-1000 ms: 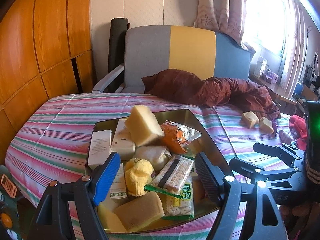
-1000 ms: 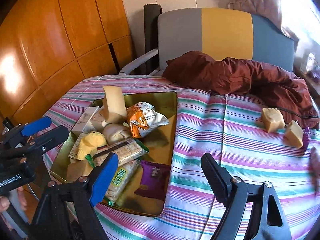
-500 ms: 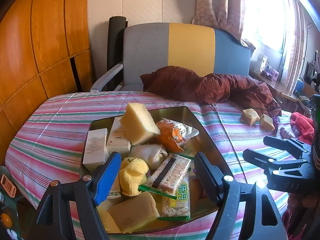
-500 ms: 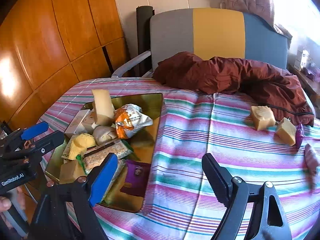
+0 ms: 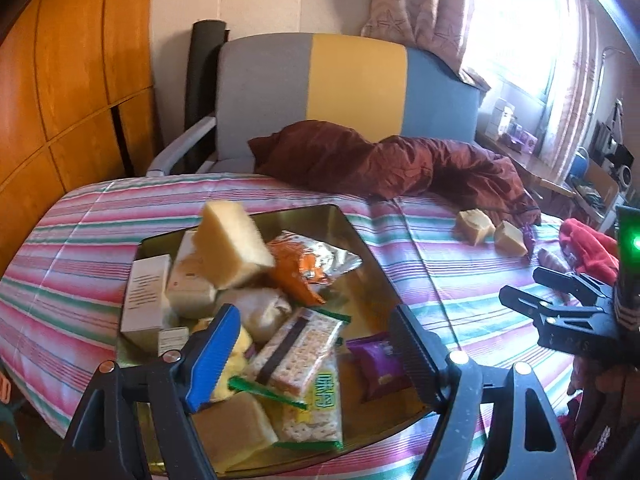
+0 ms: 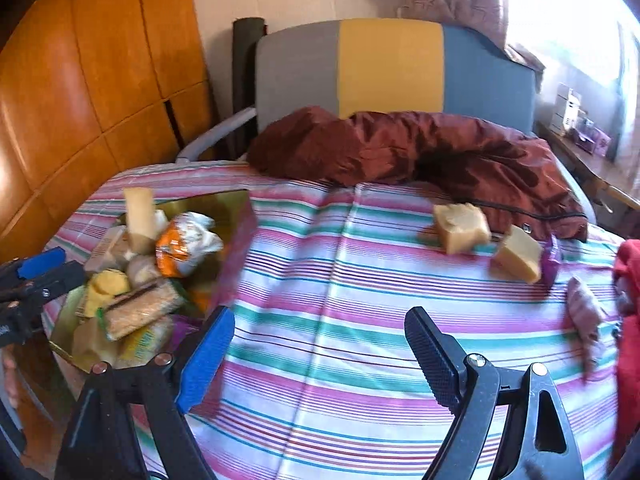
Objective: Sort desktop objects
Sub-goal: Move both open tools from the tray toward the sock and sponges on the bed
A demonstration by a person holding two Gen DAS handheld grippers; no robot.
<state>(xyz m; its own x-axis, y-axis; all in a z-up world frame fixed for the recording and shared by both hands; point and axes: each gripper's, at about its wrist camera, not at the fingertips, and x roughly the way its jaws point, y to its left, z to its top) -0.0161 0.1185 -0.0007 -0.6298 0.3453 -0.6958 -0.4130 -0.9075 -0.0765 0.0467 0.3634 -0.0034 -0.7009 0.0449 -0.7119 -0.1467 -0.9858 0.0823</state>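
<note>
A gold tray (image 5: 332,216) (image 6: 236,208) on the striped cloth holds several items: yellow sponges (image 5: 230,244), white boxes (image 5: 144,296), an orange snack bag (image 5: 304,272), cracker packs (image 5: 300,352) and a purple packet (image 5: 376,364). Two yellow sponge blocks (image 6: 462,226) (image 6: 518,254) and a purple packet (image 6: 550,258) lie on the cloth at the right, also in the left wrist view (image 5: 476,222). My left gripper (image 5: 312,356) is open and empty above the tray's near side. My right gripper (image 6: 316,360) is open and empty over the bare cloth.
A dark red jacket (image 6: 400,148) lies at the far edge before a grey, yellow and blue chair (image 6: 388,68). A red cloth (image 6: 628,272) and a pinkish wrapped item (image 6: 584,312) lie at the right. Wooden panels (image 6: 80,80) stand left.
My right gripper has swung to the right, away from the tray and toward the sponge blocks. My left gripper has shifted slightly left, and the purple packet now shows in its view.
</note>
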